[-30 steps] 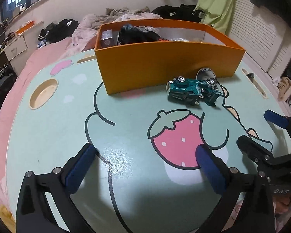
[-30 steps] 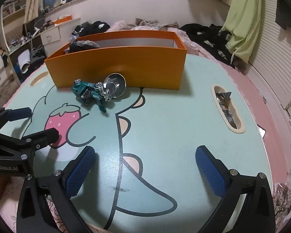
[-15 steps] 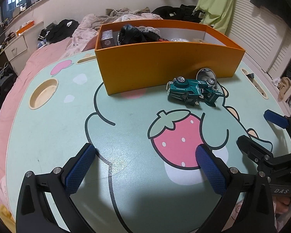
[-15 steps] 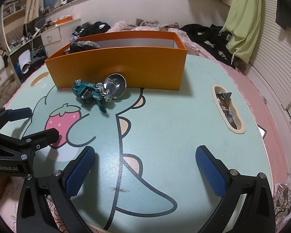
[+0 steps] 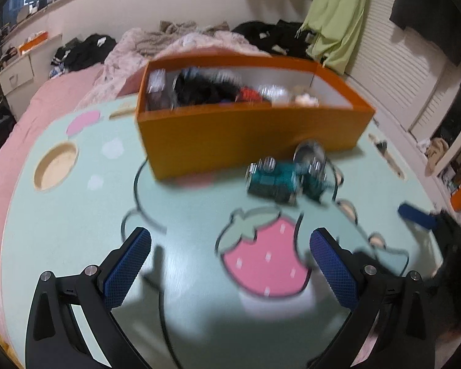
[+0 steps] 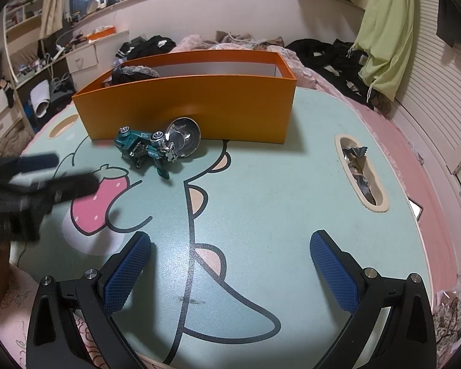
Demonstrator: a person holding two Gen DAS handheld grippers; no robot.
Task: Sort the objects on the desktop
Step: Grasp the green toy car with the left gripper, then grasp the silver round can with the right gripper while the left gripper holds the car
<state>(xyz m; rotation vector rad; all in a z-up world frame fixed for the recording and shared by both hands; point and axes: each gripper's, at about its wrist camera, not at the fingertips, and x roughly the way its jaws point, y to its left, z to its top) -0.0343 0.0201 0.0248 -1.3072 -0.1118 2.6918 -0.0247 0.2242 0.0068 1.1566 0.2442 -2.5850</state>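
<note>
Item: teal toy car [image 6: 144, 150], lying on its side on the surface just before the orange box [image 6: 187, 113], touching a shiny metal bowl [image 6: 183, 136] that leans at the box wall. I judge it die-cast: stiff, smallish, rather heavy, wheels liable to roll (so I'd take hold across the body). Left gripper [image 5: 230, 264] and right gripper [image 6: 230, 267]: fingers spread wide, holding nothing

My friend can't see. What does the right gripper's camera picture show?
A teal toy car and a shiny metal bowl lie on a cartoon-printed table, right in front of an orange box. The right gripper is open and empty; the left gripper shows blurred at the left.
</note>
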